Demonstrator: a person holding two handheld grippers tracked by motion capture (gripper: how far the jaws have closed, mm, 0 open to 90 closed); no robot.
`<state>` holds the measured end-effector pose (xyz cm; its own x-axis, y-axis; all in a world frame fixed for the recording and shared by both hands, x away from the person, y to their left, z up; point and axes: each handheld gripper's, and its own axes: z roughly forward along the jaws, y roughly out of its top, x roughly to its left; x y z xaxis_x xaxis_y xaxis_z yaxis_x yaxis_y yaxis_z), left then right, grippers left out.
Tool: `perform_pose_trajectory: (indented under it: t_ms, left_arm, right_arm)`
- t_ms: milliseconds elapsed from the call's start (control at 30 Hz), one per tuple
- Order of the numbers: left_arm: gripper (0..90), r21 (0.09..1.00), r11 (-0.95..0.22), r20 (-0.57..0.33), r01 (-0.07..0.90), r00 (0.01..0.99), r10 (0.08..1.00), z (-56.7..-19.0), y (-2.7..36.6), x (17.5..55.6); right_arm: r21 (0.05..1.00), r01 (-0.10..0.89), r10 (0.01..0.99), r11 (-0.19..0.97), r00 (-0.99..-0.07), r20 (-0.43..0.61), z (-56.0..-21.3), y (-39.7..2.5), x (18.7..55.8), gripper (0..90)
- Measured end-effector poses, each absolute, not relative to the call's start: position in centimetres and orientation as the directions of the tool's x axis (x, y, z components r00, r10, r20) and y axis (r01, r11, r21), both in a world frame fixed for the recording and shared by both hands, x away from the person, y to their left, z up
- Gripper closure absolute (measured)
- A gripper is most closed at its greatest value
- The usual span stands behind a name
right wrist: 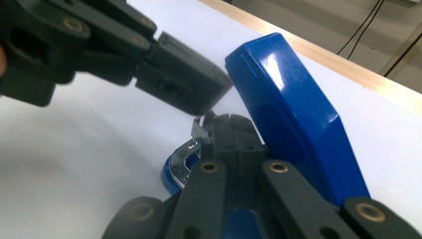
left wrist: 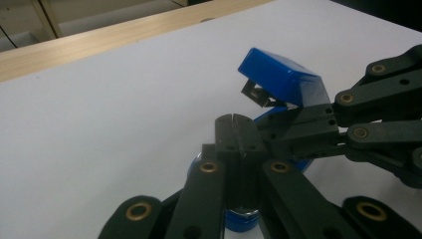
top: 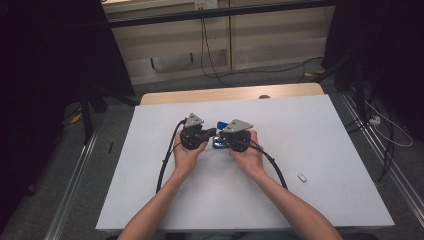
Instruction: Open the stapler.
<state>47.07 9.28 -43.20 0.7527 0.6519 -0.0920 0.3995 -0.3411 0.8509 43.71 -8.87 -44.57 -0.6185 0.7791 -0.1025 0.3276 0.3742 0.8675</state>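
Observation:
A blue stapler (top: 220, 124) lies mid-table with its lid (left wrist: 281, 79) swung up off its base (right wrist: 174, 172). My left gripper (top: 212, 133) comes at it from the left with its jaws pressed flat together over the base (left wrist: 239, 221), tip close above the metal rail (right wrist: 199, 130). My right gripper (top: 223, 138) comes from the right, jaws also closed with no gap, lying between the raised lid (right wrist: 293, 114) and the base. Whether either pinches a thin part is hidden. A hand holds each gripper.
A small pale metal piece (top: 302, 177) lies on the white table (top: 310, 130) to the right. The wooden table edge (top: 230, 93) runs along the far side. Cables trail back from both grippers toward the near edge.

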Motion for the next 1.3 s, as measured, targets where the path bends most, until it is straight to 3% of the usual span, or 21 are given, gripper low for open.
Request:
perform_pose_trajectory:
  t_ms: [467,700,1300]
  left_arm:
    - [90.0,0.849,-0.346,-0.091,0.400,0.755,0.649,-43.9,8.8,47.3]
    - [90.0,0.840,-0.387,-0.045,0.381,0.759,0.649,-44.1,8.5,47.1]
    - [90.0,0.836,-0.385,-0.057,0.391,0.760,0.648,-44.6,8.7,47.2]
  right_arm:
    - [0.871,0.327,0.785,0.367,-0.611,-0.102,-44.5,-9.1,43.6,90.0]
    - [0.872,0.328,0.786,0.363,-0.611,-0.098,-44.5,-9.1,43.6,90.0]
    - [0.883,0.318,0.812,0.345,-0.572,-0.112,-44.9,-8.6,43.8,90.0]
